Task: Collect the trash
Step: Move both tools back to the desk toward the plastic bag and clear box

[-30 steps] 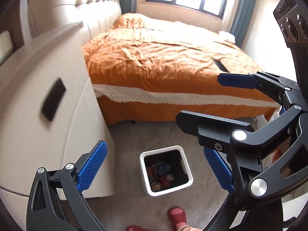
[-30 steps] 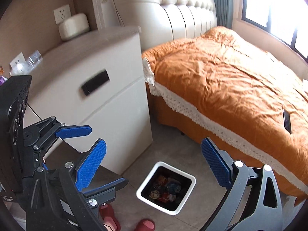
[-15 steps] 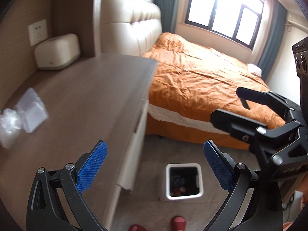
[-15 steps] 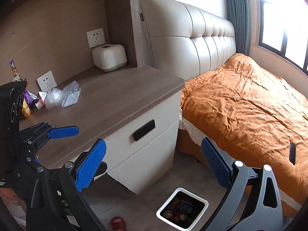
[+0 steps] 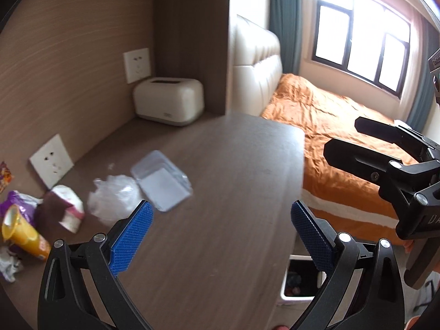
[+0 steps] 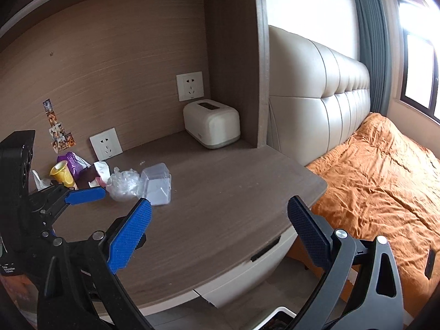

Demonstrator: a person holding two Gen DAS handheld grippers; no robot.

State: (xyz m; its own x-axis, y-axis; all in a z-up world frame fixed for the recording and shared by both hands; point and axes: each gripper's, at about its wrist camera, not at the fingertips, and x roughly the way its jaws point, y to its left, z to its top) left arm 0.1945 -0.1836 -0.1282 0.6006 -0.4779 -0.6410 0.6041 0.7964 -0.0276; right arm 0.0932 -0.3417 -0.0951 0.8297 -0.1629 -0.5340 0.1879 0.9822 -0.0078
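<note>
The bench (image 6: 220, 220) fills mid-frame; the bin (image 5: 299, 283) sits lower right, below its edge. Trash lies at left: clear box (image 5: 162, 184), plastic wad (image 5: 115, 198), yellow cup (image 5: 22, 233). Both tongs, left (image 5: 220, 236) and right (image 6: 220, 228), gape empty. The slick box could squirt from a pinch and fall.

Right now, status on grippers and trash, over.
Left gripper open, empty. Right gripper open, empty. Trash on nightstand top: clear plastic box, crumpled plastic wrap, yellow cup. Bin on floor below. Nothing blocking.
</note>
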